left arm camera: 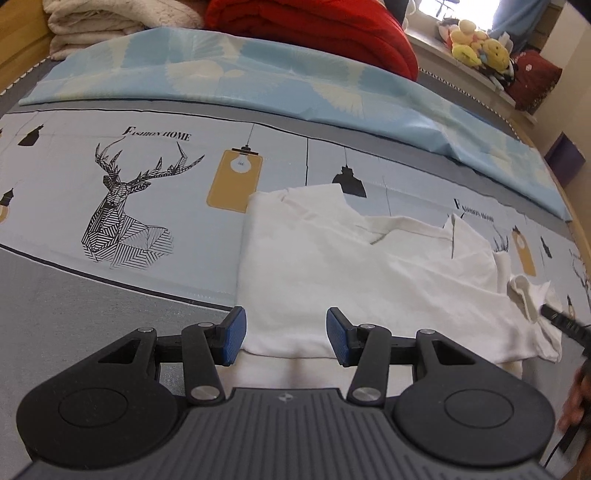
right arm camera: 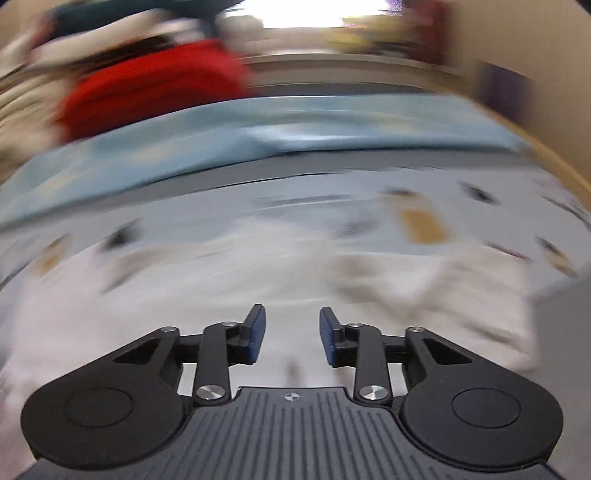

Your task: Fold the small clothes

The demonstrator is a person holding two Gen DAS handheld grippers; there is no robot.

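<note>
A small white T-shirt (left arm camera: 332, 273) lies partly folded on the printed bed sheet, its left side folded over in a straight edge. My left gripper (left arm camera: 284, 336) is open, its blue pads just over the shirt's near hem, holding nothing. At the right edge of the left wrist view, a dark finger of my right gripper (left arm camera: 554, 315) touches a bunched sleeve (left arm camera: 528, 295). The right wrist view is heavily motion-blurred; there my right gripper (right arm camera: 291, 332) is open over the white shirt (right arm camera: 221, 288), with nothing between its pads.
The sheet (left arm camera: 110, 184) carries deer and lamp prints. A light blue cloth (left arm camera: 258, 81) lies across the far side. Behind it sit a red blanket (left arm camera: 314, 29) and a cream blanket (left arm camera: 110, 22). Plush toys (left arm camera: 476, 48) sit on a sill at right.
</note>
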